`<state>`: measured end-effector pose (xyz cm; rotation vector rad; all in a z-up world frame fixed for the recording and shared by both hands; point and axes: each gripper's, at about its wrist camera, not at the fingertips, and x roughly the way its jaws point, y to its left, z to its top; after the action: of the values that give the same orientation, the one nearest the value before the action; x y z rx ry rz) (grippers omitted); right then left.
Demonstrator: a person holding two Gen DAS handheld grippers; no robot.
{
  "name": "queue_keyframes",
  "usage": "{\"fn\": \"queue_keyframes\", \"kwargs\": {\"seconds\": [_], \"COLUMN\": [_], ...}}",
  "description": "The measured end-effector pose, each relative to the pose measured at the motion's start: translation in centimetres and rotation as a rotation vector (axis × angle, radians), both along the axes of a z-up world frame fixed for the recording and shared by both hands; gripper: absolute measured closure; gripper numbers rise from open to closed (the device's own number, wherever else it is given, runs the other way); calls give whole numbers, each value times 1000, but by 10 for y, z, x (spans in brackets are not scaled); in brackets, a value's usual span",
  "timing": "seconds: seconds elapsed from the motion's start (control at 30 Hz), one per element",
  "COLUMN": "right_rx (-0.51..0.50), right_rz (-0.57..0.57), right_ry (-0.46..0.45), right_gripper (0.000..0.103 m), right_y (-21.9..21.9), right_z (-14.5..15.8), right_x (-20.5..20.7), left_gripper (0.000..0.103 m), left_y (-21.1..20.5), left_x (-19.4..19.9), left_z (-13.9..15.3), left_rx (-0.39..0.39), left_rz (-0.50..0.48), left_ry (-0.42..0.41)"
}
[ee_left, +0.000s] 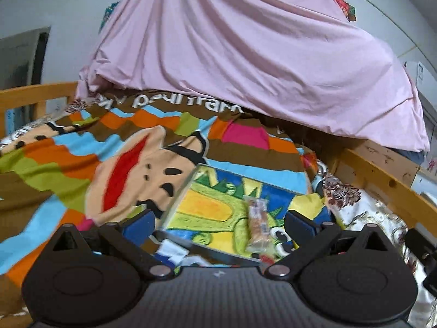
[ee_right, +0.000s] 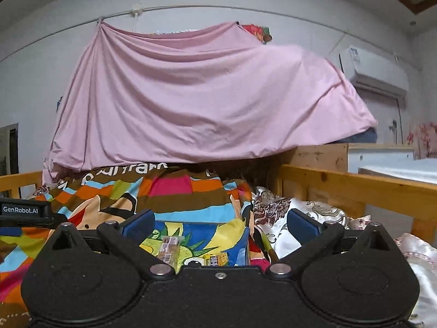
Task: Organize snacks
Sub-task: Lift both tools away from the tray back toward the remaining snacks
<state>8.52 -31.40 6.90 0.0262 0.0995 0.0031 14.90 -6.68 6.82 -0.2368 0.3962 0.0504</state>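
Observation:
A clear-wrapped snack bar (ee_left: 256,225) lies on a blue, yellow and green cartoon panel (ee_left: 207,205) that looks like a box or tray on the bed. My left gripper (ee_left: 220,224) is open and empty, its blue pads either side of the bar. In the right wrist view the same bar (ee_right: 169,248) lies on the panel (ee_right: 202,235), with a small yellow snack packet (ee_right: 217,259) near the gripper body. My right gripper (ee_right: 220,225) is open and empty above them.
A striped cartoon blanket (ee_left: 123,164) covers the bed. A pink sheet (ee_left: 245,63) hangs at the back. Wooden bed rails (ee_right: 355,188) run along the right. A floral satin quilt (ee_right: 314,218) lies right of the panel. The left gripper's body (ee_right: 24,213) shows at left.

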Motion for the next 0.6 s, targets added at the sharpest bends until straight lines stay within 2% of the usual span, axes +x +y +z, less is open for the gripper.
{"fn": "queue_keyframes", "kwargs": {"seconds": [0.2, 0.33, 0.4, 0.6], "right_rx": [-16, -8, -10, -45], "right_rz": [5, 36, 48, 101], "right_ry": [-1, 47, 76, 158], "right_gripper": [0, 1, 1, 1], "right_y": [13, 21, 26, 44], "right_z": [-6, -12, -15, -28], "right_x": [-35, -47, -52, -63], "left_gripper": [0, 0, 0, 0], "left_y": [15, 30, 35, 37], "left_x": [-34, -53, -63, -86], "left_z": [-2, -8, -12, -29], "left_rx": [64, 36, 50, 198], "left_rz": [51, 36, 24, -14], "left_ry": [-15, 26, 28, 17]}}
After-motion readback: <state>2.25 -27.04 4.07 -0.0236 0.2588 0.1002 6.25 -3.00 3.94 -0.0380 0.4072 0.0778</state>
